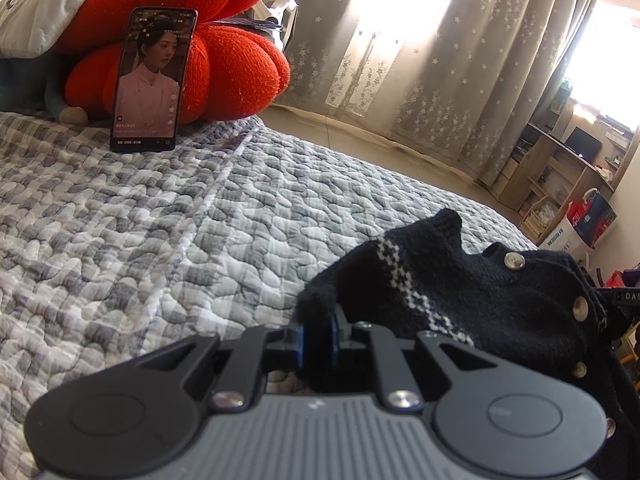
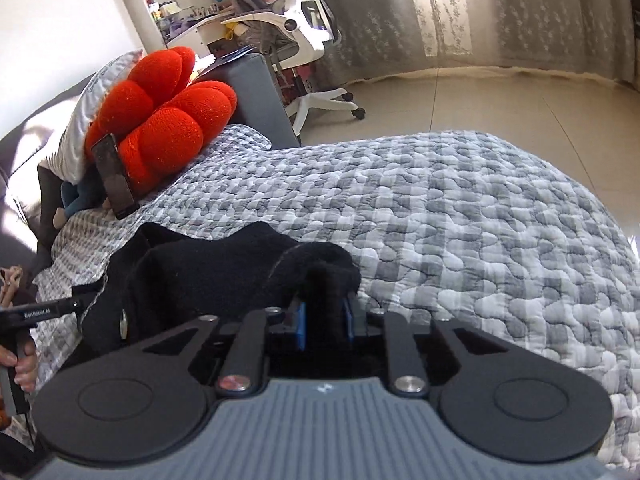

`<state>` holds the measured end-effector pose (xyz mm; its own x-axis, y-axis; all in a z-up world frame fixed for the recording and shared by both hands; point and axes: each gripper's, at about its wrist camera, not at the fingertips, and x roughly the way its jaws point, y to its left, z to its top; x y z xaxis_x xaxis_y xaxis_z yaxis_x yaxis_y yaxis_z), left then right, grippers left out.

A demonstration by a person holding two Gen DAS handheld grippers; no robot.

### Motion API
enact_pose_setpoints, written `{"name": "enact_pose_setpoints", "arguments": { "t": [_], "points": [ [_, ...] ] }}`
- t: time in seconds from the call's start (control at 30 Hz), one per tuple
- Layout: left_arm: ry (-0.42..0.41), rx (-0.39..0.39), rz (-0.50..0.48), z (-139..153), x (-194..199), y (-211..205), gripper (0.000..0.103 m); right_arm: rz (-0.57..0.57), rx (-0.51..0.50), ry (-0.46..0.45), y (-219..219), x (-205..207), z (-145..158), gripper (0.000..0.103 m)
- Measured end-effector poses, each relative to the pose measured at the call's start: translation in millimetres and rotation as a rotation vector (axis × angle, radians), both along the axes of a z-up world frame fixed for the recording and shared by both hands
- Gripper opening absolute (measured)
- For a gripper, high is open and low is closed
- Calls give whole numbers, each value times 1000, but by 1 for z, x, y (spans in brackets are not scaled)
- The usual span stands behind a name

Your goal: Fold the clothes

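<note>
Grey-and-white quilted bedding [image 1: 160,216] covers the bed where both tools work: the left gripper [image 1: 318,334] is closed on one edge of the black knit cardigan [image 1: 480,292], and the right gripper [image 2: 324,322] pinches another bunched part of it, so the garment hangs between them just above the quilt. I judge this as the lifting and spreading step; next the cardigan needs to be pulled apart and laid flat. A phone [image 1: 154,80] leaning on the red cushion [image 1: 232,64] stands well apart, not blocking.
</note>
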<state>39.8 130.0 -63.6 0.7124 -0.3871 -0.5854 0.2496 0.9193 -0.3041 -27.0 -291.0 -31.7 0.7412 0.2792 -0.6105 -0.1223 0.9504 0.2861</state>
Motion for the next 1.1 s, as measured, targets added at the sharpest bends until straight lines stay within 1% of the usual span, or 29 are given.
{"name": "enact_pose_setpoints", "arguments": {
  "t": [0.1,0.2,0.3,0.4,0.53,0.63,0.77,0.87,0.97,1.1],
  "points": [
    [-50,28,18,7,2,-4,11,3,-149,-65,16,-6,6,11],
    [-110,75,31,14,5,-14,11,-23,-295,-137,26,-10,9,10],
    [-175,147,31,21,11,-29,10,-67,-377,-196,25,-8,13,9],
    [-231,201,26,28,23,-44,10,-118,-417,-247,20,-1,17,9],
    [-300,234,40,42,48,-63,10,-176,-468,-308,19,20,24,9],
    [-345,258,52,53,73,-78,10,-213,-493,-332,12,39,26,9],
    [-374,300,64,62,107,-98,10,-267,-502,-342,-4,69,22,9],
    [-373,335,76,63,133,-111,10,-298,-506,-336,-15,90,14,9],
    [-333,372,85,59,162,-121,10,-308,-516,-315,-21,110,3,8],
    [-274,437,80,44,193,-136,10,-308,-539,-260,-25,136,-17,8]
  ]
}}
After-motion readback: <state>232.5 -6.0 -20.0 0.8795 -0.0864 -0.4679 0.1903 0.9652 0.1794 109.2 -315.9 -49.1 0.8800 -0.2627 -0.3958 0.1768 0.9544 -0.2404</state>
